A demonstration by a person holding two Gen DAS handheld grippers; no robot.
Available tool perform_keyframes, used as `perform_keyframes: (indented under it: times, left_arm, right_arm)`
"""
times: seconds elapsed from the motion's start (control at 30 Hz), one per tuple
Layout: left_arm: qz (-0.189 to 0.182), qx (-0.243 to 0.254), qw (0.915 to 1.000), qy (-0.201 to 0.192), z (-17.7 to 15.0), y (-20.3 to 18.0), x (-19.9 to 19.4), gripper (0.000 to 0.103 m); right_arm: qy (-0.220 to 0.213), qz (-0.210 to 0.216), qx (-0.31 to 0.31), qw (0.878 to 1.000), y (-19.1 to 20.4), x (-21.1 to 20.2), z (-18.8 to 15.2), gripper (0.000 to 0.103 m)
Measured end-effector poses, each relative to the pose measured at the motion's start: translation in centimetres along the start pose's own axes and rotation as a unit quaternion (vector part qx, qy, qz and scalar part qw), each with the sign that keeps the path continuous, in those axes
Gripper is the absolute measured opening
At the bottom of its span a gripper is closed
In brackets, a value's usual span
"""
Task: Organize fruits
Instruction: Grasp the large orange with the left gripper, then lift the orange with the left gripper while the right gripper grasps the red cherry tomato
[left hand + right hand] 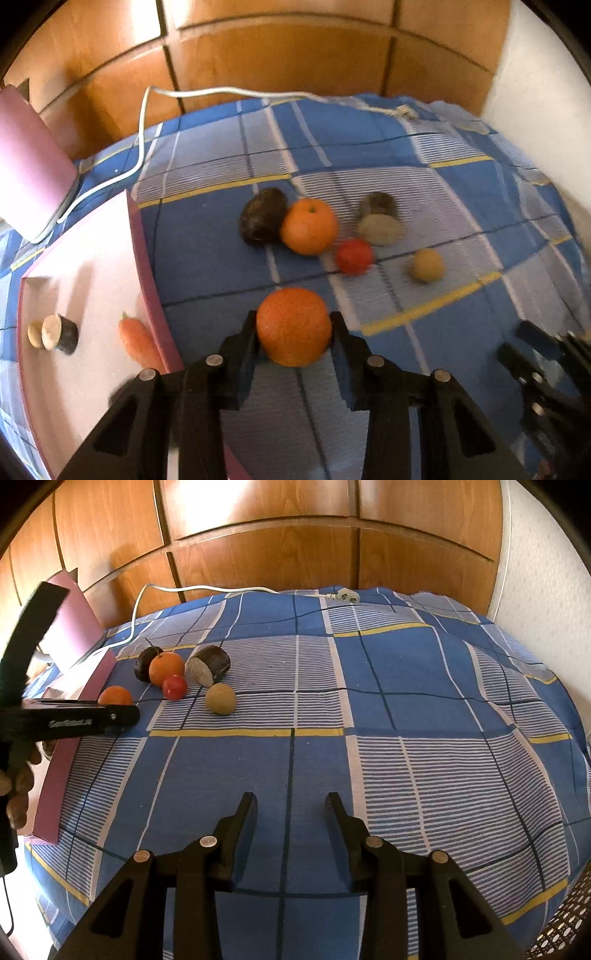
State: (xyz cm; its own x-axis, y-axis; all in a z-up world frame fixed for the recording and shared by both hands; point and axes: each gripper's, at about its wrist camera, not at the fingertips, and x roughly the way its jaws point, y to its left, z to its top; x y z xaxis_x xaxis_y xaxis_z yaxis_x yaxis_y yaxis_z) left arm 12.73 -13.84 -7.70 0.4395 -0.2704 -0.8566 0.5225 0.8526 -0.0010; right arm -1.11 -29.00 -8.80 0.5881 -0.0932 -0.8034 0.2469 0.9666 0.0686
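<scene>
Now, starting at the bed's left edge, the pink tray (85, 258) already carries a carrot (138, 341) and a cut dark fruit piece (61, 332). Just beside its right wall, my left gripper (294, 326) has its jaws clamped on an orange (293, 326). Past it, toward the bed's far edge, lie a dark fruit (262, 219), a second orange (309, 226), a red fruit (354, 256), a halved dark fruit (378, 218) and a tan one (428, 265). My right gripper (291, 805) hangs over the bed's near edge, jaws parted and empty. I judge this the pickup step; next calls for lifting over the tray wall.
</scene>
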Motion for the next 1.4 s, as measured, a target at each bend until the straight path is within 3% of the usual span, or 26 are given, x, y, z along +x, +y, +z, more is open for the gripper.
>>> perform_keyframes:
  times: [0.17,0.43,0.67,1.1,1.4]
  left_arm:
    - [-0.005,-0.002,0.9998,-0.018,-3.3,-1.9,-2.4,0.037]
    - [0.005,0.0,0.9995,-0.031,-7.4,-4.5,-2.7,0.037]
    - [0.014,0.013,0.9981,-0.058,-7.8,-4.7,-2.4,0.037]
    - [0.02,0.02,0.9969,-0.074,-8.3,-4.9,-2.5,0.037]
    - [0.026,0.029,0.9954,-0.088,-8.6,-5.0,-2.6,0.037]
  right_arm:
    - [0.001,-0.001,0.0,1.0,0.1,0.0,0.0,0.038]
    - [0.003,-0.006,-0.001,1.0,-0.1,-0.4,-0.5,0.038]
    - [0.004,-0.012,0.003,1.0,-0.7,-0.9,-0.9,0.038]
    - [0.007,-0.012,0.0,1.0,-1.1,-1.3,-1.1,0.038]
    - [-0.007,0.053,-0.033,0.998,-0.6,-2.1,0.8,0.038]
